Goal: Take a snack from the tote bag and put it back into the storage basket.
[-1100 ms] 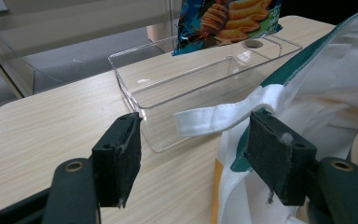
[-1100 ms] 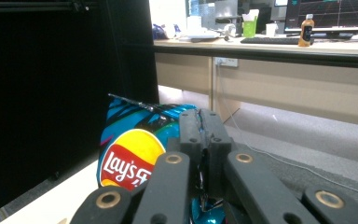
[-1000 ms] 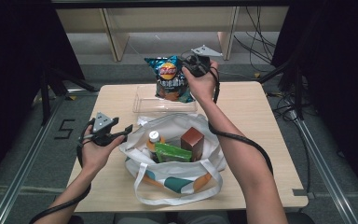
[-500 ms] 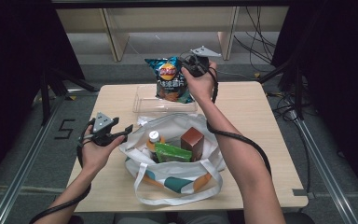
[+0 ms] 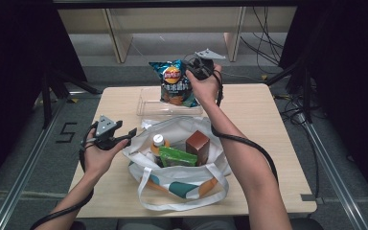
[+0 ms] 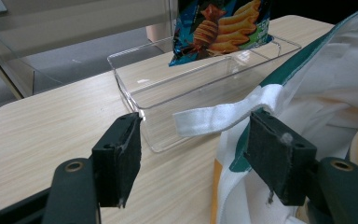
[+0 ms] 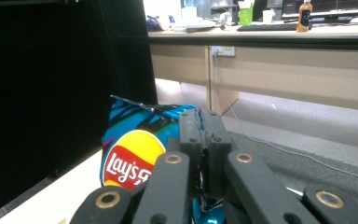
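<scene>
Unpacking step, by the look of it: chip bag (image 5: 173,87) pinched at its top edge by the right gripper (image 5: 197,72), jaws clamped tight, dangling with its bottom just inside the clear tray (image 5: 146,106) at the far side of the worktop (image 5: 268,143). Left gripper (image 5: 124,136) parked beside the tote bag (image 5: 182,184), jaws spread, holding nothing, a white strap (image 6: 214,122) between them. Next up, probably: lower, let go.
</scene>
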Available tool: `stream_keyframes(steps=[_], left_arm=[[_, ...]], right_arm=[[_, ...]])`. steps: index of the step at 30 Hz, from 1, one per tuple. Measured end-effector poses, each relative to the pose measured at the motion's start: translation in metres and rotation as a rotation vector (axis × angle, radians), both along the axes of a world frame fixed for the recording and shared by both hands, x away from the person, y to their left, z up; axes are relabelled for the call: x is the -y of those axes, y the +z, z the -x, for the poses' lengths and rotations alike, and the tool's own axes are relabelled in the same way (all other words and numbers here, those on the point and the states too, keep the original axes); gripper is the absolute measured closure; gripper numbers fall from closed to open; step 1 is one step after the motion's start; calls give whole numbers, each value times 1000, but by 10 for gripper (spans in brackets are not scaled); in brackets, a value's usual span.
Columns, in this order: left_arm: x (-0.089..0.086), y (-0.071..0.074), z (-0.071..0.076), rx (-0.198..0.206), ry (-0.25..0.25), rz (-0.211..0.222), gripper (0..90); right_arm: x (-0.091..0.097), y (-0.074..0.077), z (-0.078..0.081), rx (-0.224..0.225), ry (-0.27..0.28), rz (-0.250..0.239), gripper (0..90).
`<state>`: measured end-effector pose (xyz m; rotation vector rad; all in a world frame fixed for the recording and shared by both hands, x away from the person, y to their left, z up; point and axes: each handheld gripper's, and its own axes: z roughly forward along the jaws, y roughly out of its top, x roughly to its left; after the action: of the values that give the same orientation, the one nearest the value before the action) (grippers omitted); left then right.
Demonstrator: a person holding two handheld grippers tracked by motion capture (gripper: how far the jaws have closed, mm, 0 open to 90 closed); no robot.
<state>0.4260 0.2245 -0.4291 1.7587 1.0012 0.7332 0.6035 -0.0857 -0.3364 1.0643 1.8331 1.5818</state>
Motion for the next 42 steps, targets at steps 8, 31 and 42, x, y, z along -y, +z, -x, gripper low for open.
stream_keyframes(steps=[8,31,42], left_arm=[[0,1,1,-1,4,-3,347],[2,2,2,4,-3,-7,346],[2,2,2,6,-4,-8,346]], right_arm=[[-3,-5,-3,-5,-2,1,890],[-3,-16,-10,-31,-25,-8,890],[-7,-17,-13,-38,-20,-23,890]])
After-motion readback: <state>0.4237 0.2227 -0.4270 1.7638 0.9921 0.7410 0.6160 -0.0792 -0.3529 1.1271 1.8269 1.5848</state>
